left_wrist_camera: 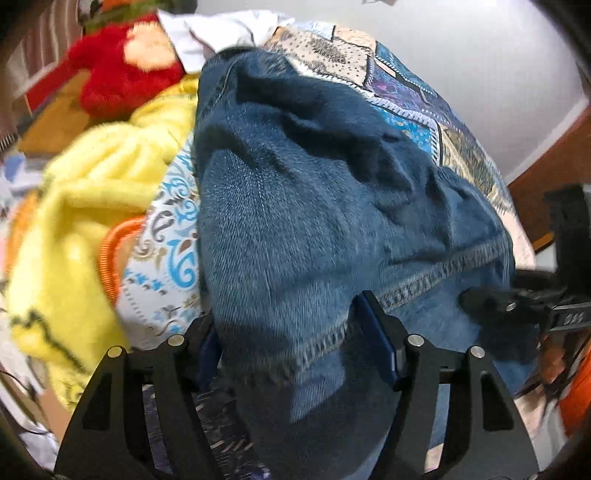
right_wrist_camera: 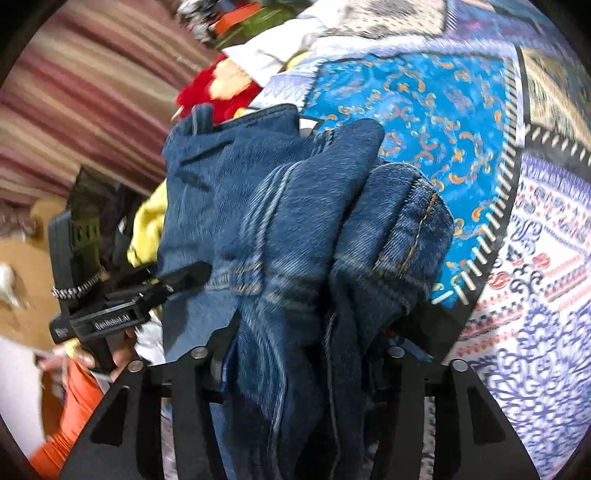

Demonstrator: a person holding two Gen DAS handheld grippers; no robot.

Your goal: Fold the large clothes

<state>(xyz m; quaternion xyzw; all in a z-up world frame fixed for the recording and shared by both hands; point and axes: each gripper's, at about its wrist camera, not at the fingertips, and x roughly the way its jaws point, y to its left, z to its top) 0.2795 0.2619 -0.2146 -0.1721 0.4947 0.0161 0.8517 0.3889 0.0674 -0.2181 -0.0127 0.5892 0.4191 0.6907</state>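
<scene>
A pair of blue denim jeans (left_wrist_camera: 295,206) hangs bunched over a patterned bedspread (left_wrist_camera: 406,96). My left gripper (left_wrist_camera: 291,332) is shut on a hemmed edge of the jeans; the denim drapes over and hides its fingertips. In the right wrist view my right gripper (right_wrist_camera: 299,354) is shut on a thick bunch of the jeans (right_wrist_camera: 295,221), with folds and a stitched hem (right_wrist_camera: 421,221) spilling over the fingers. The left gripper also shows in the right wrist view (right_wrist_camera: 177,280) at the left, holding the denim. The right gripper shows at the right edge of the left wrist view (left_wrist_camera: 491,302).
A yellow fleece garment (left_wrist_camera: 92,206), a red plush item (left_wrist_camera: 118,74) and a white cloth (left_wrist_camera: 221,33) lie at the left and back of the bed. The blue patterned bedspread (right_wrist_camera: 424,110) spreads to the right. A striped curtain (right_wrist_camera: 85,103) hangs at the left.
</scene>
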